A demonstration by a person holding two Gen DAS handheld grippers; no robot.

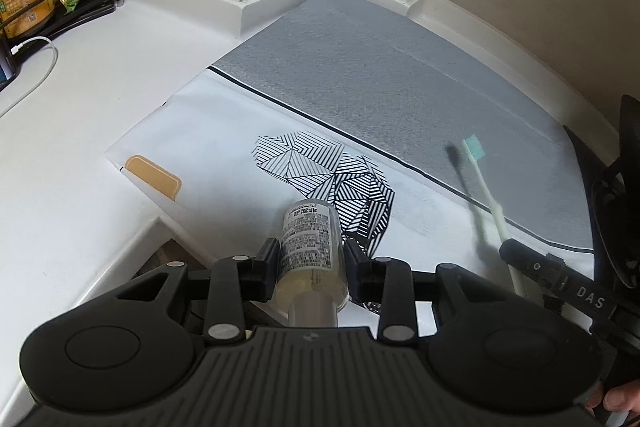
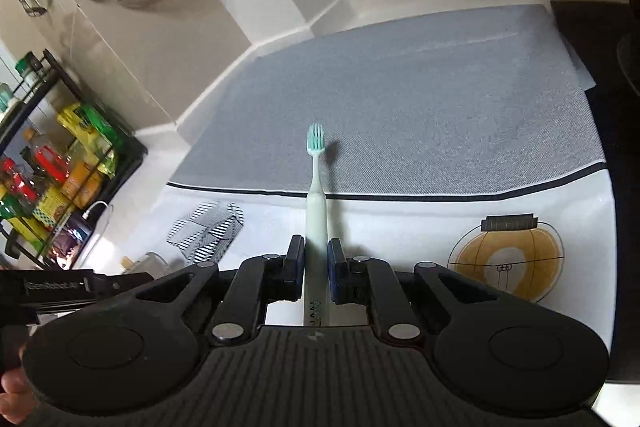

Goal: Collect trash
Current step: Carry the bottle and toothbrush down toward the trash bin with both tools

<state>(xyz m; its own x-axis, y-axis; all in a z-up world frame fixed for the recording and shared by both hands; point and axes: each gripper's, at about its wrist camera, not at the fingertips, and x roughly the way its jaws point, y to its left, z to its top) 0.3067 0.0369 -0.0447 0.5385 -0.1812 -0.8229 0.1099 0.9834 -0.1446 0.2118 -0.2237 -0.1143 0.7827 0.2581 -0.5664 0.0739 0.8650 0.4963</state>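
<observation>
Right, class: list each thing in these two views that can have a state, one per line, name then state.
left gripper: shut on the small bottle
small bottle: lifted, lying along the fingers, cap end toward the camera
right gripper: shut on the toothbrush
toothbrush: lifted, bristle head pointing away
printed mat: flat on the counter

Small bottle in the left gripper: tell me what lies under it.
Under the small bottle, clamped in the left gripper, lies the white mat with its black striped print. The bottle covers part of that print; anything directly beneath is hidden.
</observation>
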